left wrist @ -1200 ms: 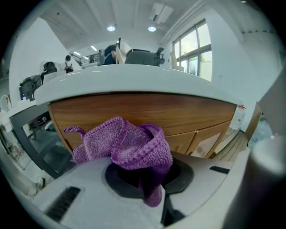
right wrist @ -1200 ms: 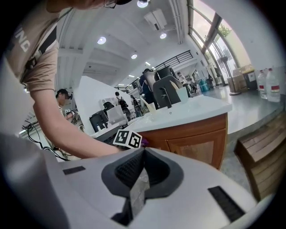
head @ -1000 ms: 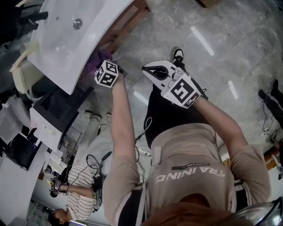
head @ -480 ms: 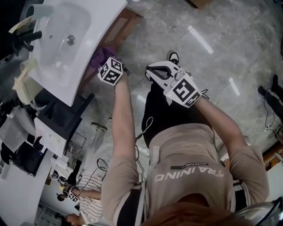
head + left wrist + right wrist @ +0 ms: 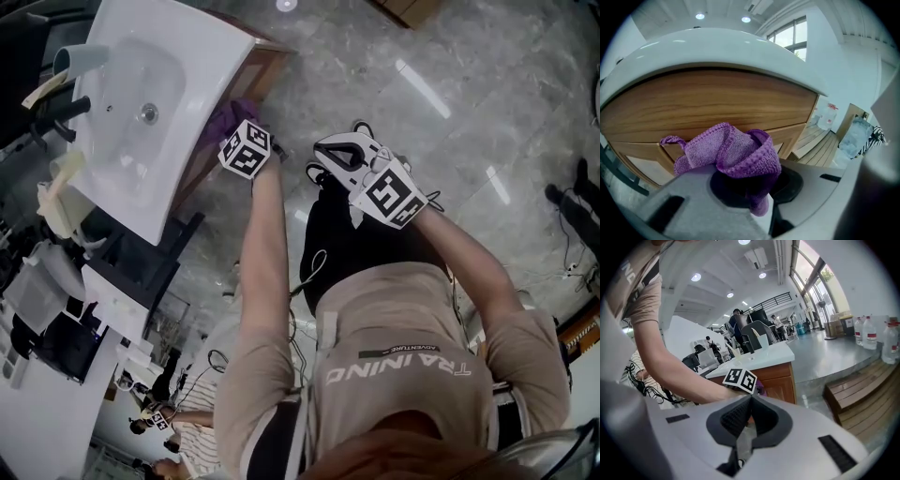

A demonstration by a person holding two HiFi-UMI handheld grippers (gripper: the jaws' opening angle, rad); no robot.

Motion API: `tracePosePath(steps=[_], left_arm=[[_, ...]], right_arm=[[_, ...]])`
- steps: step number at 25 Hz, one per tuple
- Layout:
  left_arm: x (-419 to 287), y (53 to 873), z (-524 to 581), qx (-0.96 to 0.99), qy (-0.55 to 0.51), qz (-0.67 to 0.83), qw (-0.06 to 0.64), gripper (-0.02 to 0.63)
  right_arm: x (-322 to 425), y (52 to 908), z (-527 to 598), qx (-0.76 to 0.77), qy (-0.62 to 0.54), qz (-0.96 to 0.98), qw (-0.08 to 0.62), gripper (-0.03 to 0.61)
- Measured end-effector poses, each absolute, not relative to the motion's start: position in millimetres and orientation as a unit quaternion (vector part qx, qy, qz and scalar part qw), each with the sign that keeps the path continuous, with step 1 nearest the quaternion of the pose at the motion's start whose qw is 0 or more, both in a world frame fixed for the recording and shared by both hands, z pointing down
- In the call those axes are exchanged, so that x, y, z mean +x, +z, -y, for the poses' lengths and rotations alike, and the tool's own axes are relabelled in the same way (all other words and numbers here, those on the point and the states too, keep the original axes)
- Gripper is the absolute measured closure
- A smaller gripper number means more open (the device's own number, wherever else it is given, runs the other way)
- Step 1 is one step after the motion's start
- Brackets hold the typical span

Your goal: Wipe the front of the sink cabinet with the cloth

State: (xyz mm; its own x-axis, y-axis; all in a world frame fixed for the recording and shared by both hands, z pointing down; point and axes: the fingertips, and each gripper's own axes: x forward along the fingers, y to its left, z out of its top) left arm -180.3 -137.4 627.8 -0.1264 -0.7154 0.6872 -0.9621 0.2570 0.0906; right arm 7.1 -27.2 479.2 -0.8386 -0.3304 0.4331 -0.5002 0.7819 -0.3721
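Observation:
The purple cloth (image 5: pixel 731 152) is bunched in my left gripper (image 5: pixel 745 180), which is shut on it and holds it against the wooden front of the sink cabinet (image 5: pixel 708 105). In the head view the cloth (image 5: pixel 230 114) shows just past the left gripper (image 5: pixel 246 141), under the white sink top (image 5: pixel 159 103). My right gripper (image 5: pixel 337 155) hangs in the air to the right of the left one, away from the cabinet. Its jaws meet with nothing between them in the right gripper view (image 5: pixel 749 420), where the cabinet (image 5: pixel 776 376) stands behind my left arm.
A marble-patterned floor (image 5: pixel 450 103) spreads to the right of the cabinet. A wooden step platform (image 5: pixel 862 390) lies to the right of it. Desks, cables and other people (image 5: pixel 169 417) fill the lower left of the head view. Water bottles (image 5: pixel 874 336) stand far right.
The left gripper and the cloth have slid along the cabinet front towards its far corner. The right gripper has held roughly the same place.

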Motion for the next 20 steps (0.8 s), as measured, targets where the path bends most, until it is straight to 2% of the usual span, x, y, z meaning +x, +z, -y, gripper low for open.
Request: tracePosePath(steps=[7,20], left_arm=[[-141,628,170,0.577,0.149,0.721,0.354,0.565],[-63,629,226,0.642,0.156,0.675,0.327,0.565]], right_arm=[[22,492,59,0.242,0.244,0.921,0.183,0.566],[61,521,74,0.261,0.262,0.907,0.200,0.566]])
